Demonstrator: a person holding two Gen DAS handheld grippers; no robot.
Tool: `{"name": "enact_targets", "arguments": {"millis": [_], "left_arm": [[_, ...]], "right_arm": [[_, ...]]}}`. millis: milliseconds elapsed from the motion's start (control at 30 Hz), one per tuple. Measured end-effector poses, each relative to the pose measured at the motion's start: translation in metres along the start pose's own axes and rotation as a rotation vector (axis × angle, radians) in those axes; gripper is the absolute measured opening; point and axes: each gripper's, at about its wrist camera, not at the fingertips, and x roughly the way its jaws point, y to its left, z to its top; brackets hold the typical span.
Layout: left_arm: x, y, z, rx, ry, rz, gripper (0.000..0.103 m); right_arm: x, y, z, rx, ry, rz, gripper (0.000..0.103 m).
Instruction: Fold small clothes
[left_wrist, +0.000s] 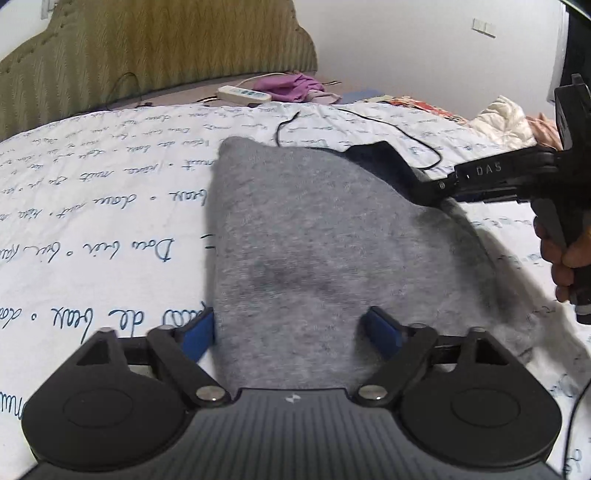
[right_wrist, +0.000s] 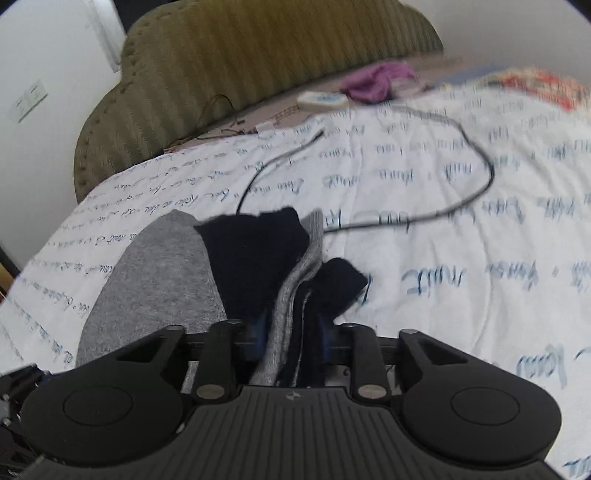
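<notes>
Mid-fold: my left gripper hangs wide open, empty, over the near edge of the grey garment on the script-printed bedspread. My right gripper pinches its far, dark-trimmed edge, lifted. I judge one fold underway; beyond the garment lies a black cable.

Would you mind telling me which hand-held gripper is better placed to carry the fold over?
Right. The right hand-held gripper is shut on the grey garment's edge; the left hand-held gripper is open over the cloth.
</notes>
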Motion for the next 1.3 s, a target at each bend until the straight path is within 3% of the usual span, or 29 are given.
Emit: {"name": "enact_targets", "arguments": {"millis": [67, 100, 167, 200, 233, 267, 333, 400, 500, 633, 767, 800, 833, 867, 900, 967, 1067, 1133, 1167, 1200, 1233, 1267, 1300], "left_arm": [[-0.001, -0.002, -0.002, 0.021, -0.001, -0.004, 0.084], [0.002, -0.002, -0.005, 0.028, 0.004, -0.001, 0.084], [0.005, -0.002, -0.012, 0.052, -0.023, -0.004, 0.085], [0.004, 0.000, -0.012, 0.044, -0.029, -0.010, 0.085], [0.000, 0.003, -0.010, 0.024, -0.035, -0.024, 0.085], [-0.006, 0.008, -0.007, 0.001, -0.053, -0.041, 0.085], [-0.021, 0.020, 0.001, -0.042, -0.114, -0.068, 0.085], [-0.032, 0.039, 0.014, -0.094, -0.177, -0.108, 0.086], [-0.016, 0.070, 0.044, -0.228, -0.166, -0.134, 0.088], [0.049, 0.103, 0.077, -0.425, -0.028, -0.212, 0.087], [0.100, 0.104, 0.097, -0.439, 0.043, -0.240, 0.087], [0.107, 0.102, 0.098, -0.435, 0.041, -0.245, 0.087], [0.111, 0.099, 0.102, -0.427, 0.033, -0.252, 0.086], [0.114, 0.096, 0.106, -0.412, 0.024, -0.256, 0.060], [0.118, 0.092, 0.111, -0.386, 0.032, -0.258, 0.020], [0.121, 0.081, 0.119, -0.325, 0.049, -0.218, 0.019], [0.109, 0.065, 0.125, -0.208, -0.008, -0.205, 0.019], [0.111, 0.060, 0.121, -0.190, -0.034, -0.210, 0.020], [0.120, 0.057, 0.116, -0.171, -0.009, -0.172, 0.025], [0.125, 0.057, 0.112, -0.177, 0.003, -0.151, 0.029], [0.123, 0.062, 0.108, -0.204, -0.012, -0.160, 0.032], [0.118, 0.066, 0.107, -0.228, -0.007, -0.176, 0.044], [0.113, 0.072, 0.107, -0.250, 0.009, -0.192, 0.066]], "right_arm": [[-0.002, -0.016, -0.002, 0.056, -0.015, -0.006, 0.020], [0.002, -0.025, -0.006, 0.087, -0.003, -0.021, 0.010], [0.005, -0.039, -0.015, 0.154, -0.001, 0.006, 0.011], [0.003, -0.042, -0.015, 0.182, -0.010, 0.012, 0.014], [-0.001, -0.043, -0.014, 0.207, -0.017, 0.023, 0.030], [-0.006, -0.045, -0.012, 0.238, -0.023, 0.034, 0.038], [-0.020, -0.053, -0.007, 0.296, -0.059, 0.083, 0.073], [-0.033, -0.061, 0.000, 0.335, -0.137, 0.116, 0.084], [-0.028, -0.070, 0.020, 0.366, -0.154, 0.159, 0.086], [0.018, -0.067, 0.041, 0.336, -0.037, 0.134, 0.086], [0.062, -0.052, 0.044, 0.274, 0.083, 0.125, 0.084], [0.069, -0.048, 0.043, 0.255, 0.090, 0.151, 0.075], [0.071, -0.042, 0.041, 0.219, 0.076, 0.161, 0.056], [0.073, -0.037, 0.040, 0.181, 0.075, 0.174, 0.032], [0.075, -0.035, 0.040, 0.168, 0.080, 0.179, 0.019], [0.067, -0.035, 0.040, 0.166, 0.047, 0.189, 0.018], [0.049, -0.055, 0.038, 0.244, -0.044, 0.234, 0.017], [0.055, -0.066, 0.028, 0.264, -0.028, 0.187, 0.016], [0.061, -0.068, 0.022, 0.267, -0.010, 0.163, 0.016], [0.063, -0.067, 0.017, 0.286, -0.019, 0.168, 0.020], [0.062, -0.066, 0.015, 0.311, -0.029, 0.168, 0.036], [0.058, -0.064, 0.016, 0.339, -0.025, 0.173, 0.042], [0.051, -0.063, 0.017, 0.362, -0.021, 0.186, 0.059]]}}
